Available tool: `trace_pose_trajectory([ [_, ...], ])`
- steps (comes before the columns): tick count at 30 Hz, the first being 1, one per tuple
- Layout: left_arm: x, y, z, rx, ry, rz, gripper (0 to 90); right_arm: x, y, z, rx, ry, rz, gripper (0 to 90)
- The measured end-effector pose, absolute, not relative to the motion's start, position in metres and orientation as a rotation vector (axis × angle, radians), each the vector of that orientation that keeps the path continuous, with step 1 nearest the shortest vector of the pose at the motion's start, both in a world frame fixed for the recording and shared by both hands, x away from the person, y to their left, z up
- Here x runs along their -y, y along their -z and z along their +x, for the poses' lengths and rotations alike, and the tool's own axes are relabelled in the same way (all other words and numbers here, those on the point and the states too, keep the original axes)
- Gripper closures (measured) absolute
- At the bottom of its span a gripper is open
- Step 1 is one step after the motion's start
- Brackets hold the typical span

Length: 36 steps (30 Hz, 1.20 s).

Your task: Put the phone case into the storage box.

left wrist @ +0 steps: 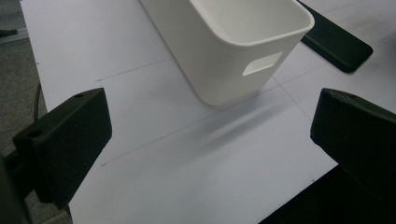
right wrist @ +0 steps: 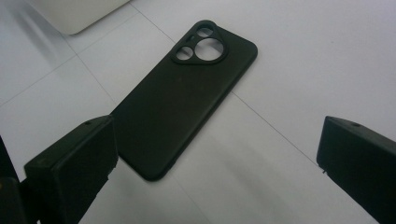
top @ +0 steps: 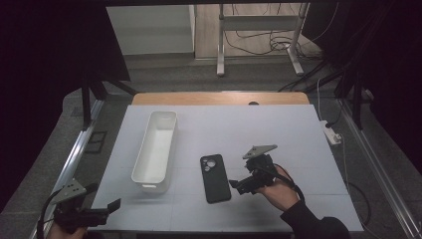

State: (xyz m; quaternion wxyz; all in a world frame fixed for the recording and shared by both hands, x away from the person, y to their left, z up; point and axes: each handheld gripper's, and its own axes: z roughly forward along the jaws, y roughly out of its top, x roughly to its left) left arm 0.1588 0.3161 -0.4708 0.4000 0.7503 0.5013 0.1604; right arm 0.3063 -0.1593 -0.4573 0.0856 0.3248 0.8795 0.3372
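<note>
A black phone case lies flat on the white mat, back up, with its camera cut-outs at the far end. In the right gripper view the phone case lies just ahead of the wide-apart jaws. My right gripper is open and sits right beside the case's right edge, pointing at it. A long white plastic bin stands left of the case, with nothing visible inside. My left gripper is open at the mat's near left corner. In the left gripper view its jaws face the bin's near end, well short of it.
The white mat covers a wooden table whose far edge shows behind it. A white power strip and cables lie on the floor to the right. A metal stand is beyond the table.
</note>
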Motion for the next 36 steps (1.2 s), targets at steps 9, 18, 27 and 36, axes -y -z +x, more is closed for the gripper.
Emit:
trace_pose_trajectory([
  [9, -0.316, 0.471, 0.159, -1.266, -0.406, 1.9, 0.0, 0.148, 0.459, 0.311, -2.648, -1.016, 0.951, 0.0],
  [18, -0.316, 0.471, 0.159, -1.264, -0.407, 1.905, 0.0, 0.132, 0.463, 0.316, -2.686, -0.999, 0.921, 0.0],
  [27, -0.316, 0.471, 0.159, -1.263, -0.405, 1.909, 0.0, 0.115, 0.468, 0.321, -2.722, -0.963, 0.903, 0.0],
  [36, -0.315, 0.471, 0.159, -1.262, -0.403, 1.911, 0.0, 0.095, 0.474, 0.324, -2.718, -0.901, 0.855, 0.0],
])
